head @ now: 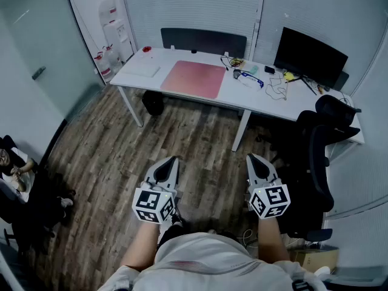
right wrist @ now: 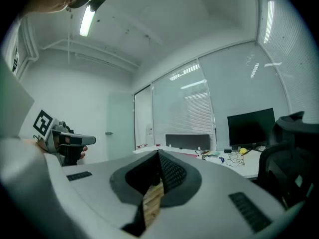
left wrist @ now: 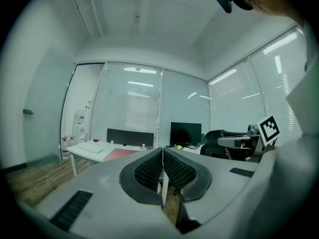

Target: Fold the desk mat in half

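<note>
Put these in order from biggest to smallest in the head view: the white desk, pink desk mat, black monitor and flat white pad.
1. Long white desk
2. Pink rectangular desk mat and black flat monitor: look about alike, so tied.
3. Flat white pad

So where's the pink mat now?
In the head view, the pink desk mat lies flat on the white desk, left of the black monitor and right of a flat white item.
</note>
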Action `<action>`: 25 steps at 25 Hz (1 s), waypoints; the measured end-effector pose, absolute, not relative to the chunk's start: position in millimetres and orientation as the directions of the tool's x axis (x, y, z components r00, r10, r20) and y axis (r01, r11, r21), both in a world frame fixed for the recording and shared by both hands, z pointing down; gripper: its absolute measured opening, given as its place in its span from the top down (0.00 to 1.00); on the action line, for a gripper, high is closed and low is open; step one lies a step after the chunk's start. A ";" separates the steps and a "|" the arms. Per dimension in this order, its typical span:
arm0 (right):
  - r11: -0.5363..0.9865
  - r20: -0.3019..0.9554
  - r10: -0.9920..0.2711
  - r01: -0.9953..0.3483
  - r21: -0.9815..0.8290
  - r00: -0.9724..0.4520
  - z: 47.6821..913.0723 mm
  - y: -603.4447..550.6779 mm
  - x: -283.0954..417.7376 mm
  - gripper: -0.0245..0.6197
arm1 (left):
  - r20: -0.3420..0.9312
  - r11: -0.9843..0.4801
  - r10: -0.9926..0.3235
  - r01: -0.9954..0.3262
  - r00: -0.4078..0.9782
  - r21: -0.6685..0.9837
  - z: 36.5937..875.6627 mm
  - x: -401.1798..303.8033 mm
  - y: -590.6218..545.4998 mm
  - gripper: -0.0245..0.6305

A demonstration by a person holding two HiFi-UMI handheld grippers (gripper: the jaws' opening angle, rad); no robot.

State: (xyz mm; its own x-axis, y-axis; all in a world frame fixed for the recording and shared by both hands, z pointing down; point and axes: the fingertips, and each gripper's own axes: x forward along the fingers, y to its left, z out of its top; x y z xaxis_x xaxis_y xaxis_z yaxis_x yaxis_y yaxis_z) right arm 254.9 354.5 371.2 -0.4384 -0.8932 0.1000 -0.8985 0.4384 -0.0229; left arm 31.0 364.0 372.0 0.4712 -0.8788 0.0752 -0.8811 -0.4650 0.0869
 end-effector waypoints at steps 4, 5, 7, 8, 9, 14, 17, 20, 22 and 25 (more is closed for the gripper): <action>0.442 0.104 -0.891 -0.897 -0.019 -0.441 372.0 355.0 253.7 0.88 | 0.077 -0.468 -0.877 -0.880 0.474 0.087 371.4 32.6 363.8 0.94; 0.442 0.104 -0.891 -0.897 -0.018 -0.441 372.0 354.9 253.3 0.88 | 0.077 -0.468 -0.877 -0.879 0.474 0.087 371.2 32.5 363.8 0.94; 0.443 0.104 -0.891 -0.896 -0.019 -0.443 372.7 354.3 252.0 0.88 | 0.077 -0.468 -0.877 -0.879 0.474 0.088 371.5 31.7 363.9 0.94; 0.444 0.105 -0.890 -0.896 -0.019 -0.443 373.4 354.2 251.3 0.88 | 0.078 -0.467 -0.878 -0.880 0.473 0.089 372.2 31.2 364.2 0.94; 0.445 0.106 -0.890 -0.895 -0.019 -0.444 374.2 354.3 250.9 0.88 | 0.079 -0.465 -0.878 -0.881 0.472 0.090 373.2 30.8 364.7 0.94; 0.448 0.112 -0.887 -0.894 -0.019 -0.447 377.0 354.1 251.8 0.88 | 0.085 -0.458 -0.881 -0.884 0.466 0.096 376.4 31.2 366.1 0.94; 0.449 0.113 -0.887 -0.893 -0.021 -0.449 378.0 352.2 249.5 0.88 | 0.086 -0.454 -0.883 -0.886 0.462 0.097 377.6 28.1 366.0 0.94; 0.454 0.102 -0.884 -0.890 -0.039 -0.456 376.4 349.6 246.5 0.88 | 0.090 -0.447 -0.886 -0.889 0.456 0.100 377.8 24.4 365.3 0.94; 0.457 0.092 -0.883 -0.888 -0.057 -0.461 375.8 347.4 243.8 0.88 | 0.091 -0.444 -0.887 -0.890 0.452 0.102 377.8 21.4 364.7 0.94; 0.456 0.093 -0.883 -0.887 -0.070 -0.461 379.4 343.3 237.1 0.88 | 0.094 -0.440 -0.889 -0.892 0.449 0.105 380.1 13.4 363.2 0.94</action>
